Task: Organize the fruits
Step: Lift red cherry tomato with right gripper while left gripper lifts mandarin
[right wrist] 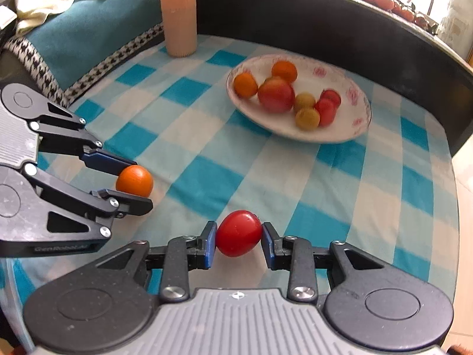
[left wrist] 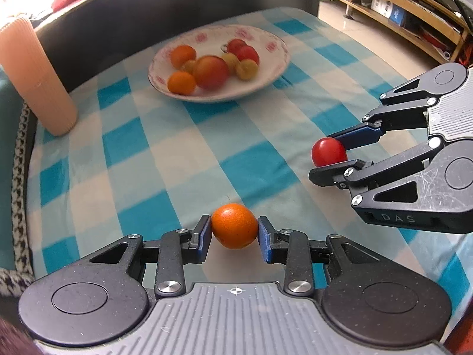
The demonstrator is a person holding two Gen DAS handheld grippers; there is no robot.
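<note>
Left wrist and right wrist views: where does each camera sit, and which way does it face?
Left wrist: behind the left tool, facing the plate; it grips an orange fruit; right tool enters at right.
Right wrist: behind the right tool, gripping a red tomato; left tool enters at left.
Shared: plate, both fruits, checked cloth, ribbed cylinder.

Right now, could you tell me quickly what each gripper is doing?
Left gripper: closed on the small orange fruit.
Right gripper: closed on the red tomato.
</note>
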